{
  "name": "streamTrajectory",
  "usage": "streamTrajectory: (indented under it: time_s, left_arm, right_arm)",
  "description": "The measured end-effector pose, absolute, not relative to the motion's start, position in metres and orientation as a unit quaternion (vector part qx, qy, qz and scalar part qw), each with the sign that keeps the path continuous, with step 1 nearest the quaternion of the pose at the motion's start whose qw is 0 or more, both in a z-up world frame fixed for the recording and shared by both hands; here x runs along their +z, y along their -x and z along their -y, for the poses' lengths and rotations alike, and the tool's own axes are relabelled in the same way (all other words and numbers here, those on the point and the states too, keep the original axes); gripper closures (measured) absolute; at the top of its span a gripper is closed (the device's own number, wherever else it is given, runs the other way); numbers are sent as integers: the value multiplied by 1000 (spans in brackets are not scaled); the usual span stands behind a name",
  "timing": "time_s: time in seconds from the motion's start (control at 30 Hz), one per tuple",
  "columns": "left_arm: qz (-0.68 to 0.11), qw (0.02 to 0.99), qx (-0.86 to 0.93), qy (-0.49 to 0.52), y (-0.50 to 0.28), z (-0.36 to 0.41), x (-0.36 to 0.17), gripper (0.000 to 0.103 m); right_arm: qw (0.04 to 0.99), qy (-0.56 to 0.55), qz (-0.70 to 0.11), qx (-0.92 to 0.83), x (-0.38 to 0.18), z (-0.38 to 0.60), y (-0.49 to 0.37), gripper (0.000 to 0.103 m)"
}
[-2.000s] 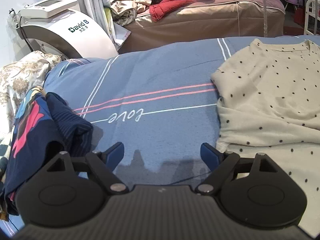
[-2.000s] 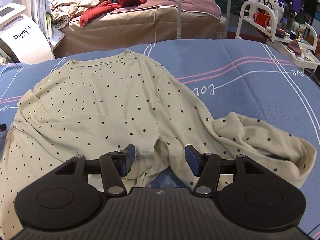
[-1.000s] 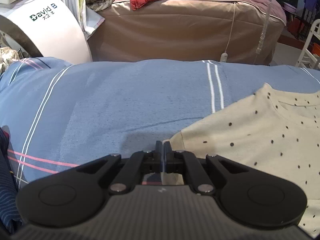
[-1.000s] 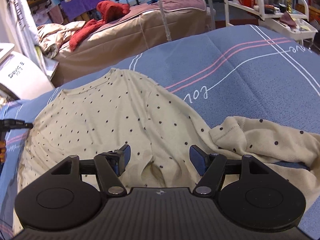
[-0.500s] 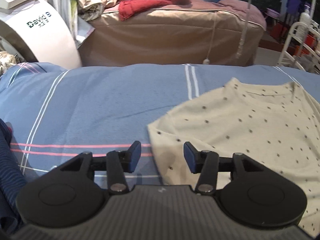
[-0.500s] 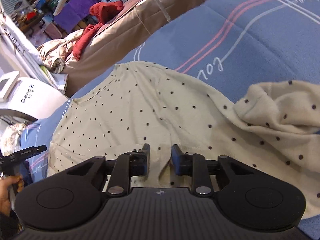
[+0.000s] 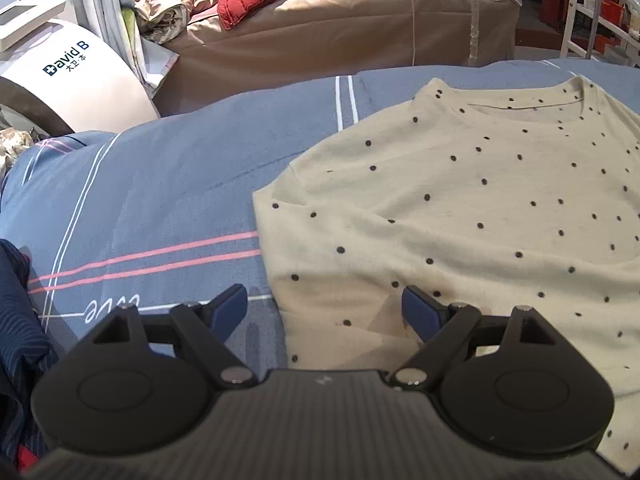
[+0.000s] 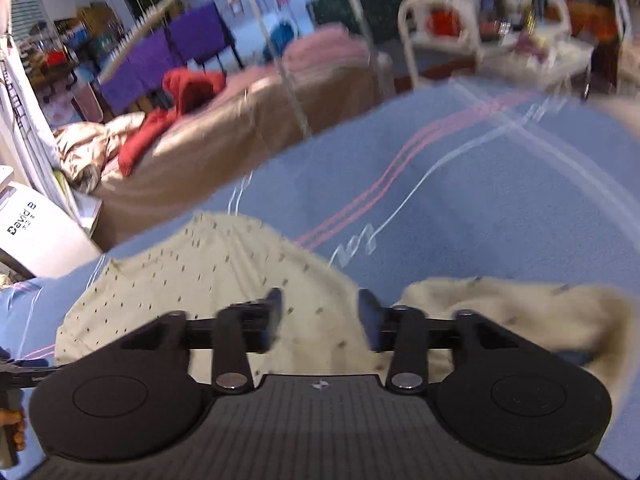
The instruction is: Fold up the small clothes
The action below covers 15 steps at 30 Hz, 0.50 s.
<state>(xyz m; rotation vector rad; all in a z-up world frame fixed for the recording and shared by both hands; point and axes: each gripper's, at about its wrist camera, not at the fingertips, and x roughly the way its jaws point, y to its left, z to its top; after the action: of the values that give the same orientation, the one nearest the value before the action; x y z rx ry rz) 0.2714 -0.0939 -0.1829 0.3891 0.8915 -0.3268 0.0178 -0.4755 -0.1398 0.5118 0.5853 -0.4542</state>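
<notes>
Bright even light, left view sharp, right view motion-blurred, fisheye bending at edges, dark corners

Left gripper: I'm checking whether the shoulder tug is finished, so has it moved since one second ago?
Yes. The left gripper backed away from the brown bed, and its jaws have just opened, straddling the shirt edge.

The left hand-held gripper (image 7: 324,308) tilts steeply downward, its jaws spread wide after just opening, and nothing is pinched between its blue-padded fingertips (image 7: 230,306). The right hand-held gripper (image 8: 320,314) tilts downward less steeply. Its jaws have also just been opening and stand parted, gripping nothing, though its view is blurred. At the lower left edge of the right wrist view, part of a person's hand (image 8: 14,426) grips a handle.
</notes>
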Motion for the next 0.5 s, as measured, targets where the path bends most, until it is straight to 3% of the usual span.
streamTrajectory:
  time_s: [0.13,0.27,0.37,0.5]
  left_arm:
    - [-422,872,-174,-178,-244,85,-172,9]
    - [-431,861,-217,-161,-208,92,-165,9]
    - [-426,853,-245,-173,-183,106,-157,9]
    - [-422,842,-281,-181,-155,127,-146,9]
  right_arm:
    - [915,-147,-250,-282,-107,479,31,0]
    - [895,-102,-292,-320,-110,510,50,0]
    - [900,-126,-314,-274,-119,532,42,0]
    - [914,-79,-361,-168,-129,522,-2,3]
